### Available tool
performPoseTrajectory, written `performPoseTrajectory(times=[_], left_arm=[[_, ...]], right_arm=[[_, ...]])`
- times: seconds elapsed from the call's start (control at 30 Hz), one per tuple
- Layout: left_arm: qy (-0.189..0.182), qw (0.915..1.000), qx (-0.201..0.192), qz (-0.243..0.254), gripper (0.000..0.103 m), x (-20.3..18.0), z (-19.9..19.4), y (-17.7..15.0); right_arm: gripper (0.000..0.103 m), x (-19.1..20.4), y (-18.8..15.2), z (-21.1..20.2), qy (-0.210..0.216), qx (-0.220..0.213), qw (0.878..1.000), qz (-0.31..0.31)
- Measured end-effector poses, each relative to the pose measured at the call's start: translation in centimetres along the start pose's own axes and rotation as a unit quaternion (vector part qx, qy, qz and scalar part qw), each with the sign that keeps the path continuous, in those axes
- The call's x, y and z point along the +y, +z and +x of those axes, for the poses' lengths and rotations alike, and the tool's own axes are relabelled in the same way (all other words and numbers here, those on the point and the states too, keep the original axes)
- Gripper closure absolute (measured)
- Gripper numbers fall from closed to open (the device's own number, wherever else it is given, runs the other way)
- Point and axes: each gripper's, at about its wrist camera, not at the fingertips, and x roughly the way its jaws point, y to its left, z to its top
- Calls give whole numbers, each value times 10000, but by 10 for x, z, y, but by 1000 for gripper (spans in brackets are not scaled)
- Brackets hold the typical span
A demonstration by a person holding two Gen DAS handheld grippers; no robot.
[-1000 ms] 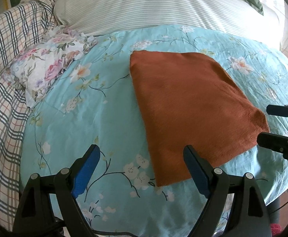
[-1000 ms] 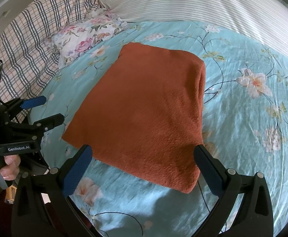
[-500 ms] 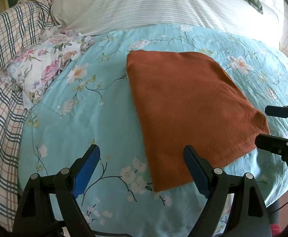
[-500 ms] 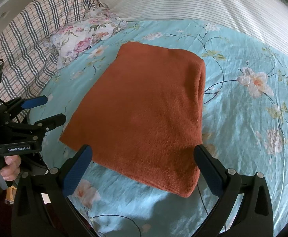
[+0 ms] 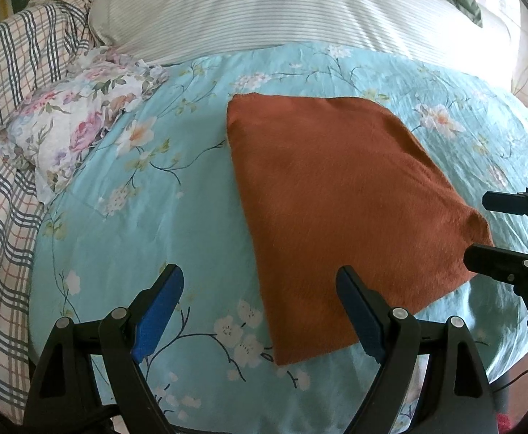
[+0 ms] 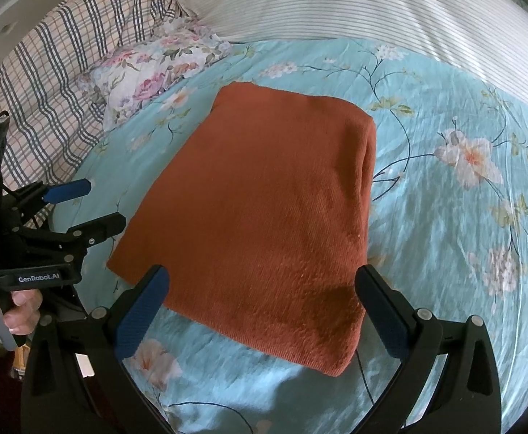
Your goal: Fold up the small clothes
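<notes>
In the left wrist view almost nothing had shifted over the last second: the rust-orange cloth lay folded flat at centre frame on the floral sheet, and the left gripper hung wide and empty at the bottom, so the fold looked finished or paused. The right wrist view alone showed the cloth's doubled fold edge at right, the right gripper equally wide and empty, and a hand at lower left.

The folded cloth lies flat on the bed. A small pillow sits behind it to the left. A big pillow lies behind both. A blanket is bunched at the far left.
</notes>
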Motion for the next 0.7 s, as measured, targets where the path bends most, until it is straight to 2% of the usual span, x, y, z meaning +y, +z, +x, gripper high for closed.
performPoseTrajectory(times=[0.7], left_arm=[[-3,10000,-10,-47,16,1,8,12]], right_arm=[[1,-11,9,2,17,-25,10000,87]])
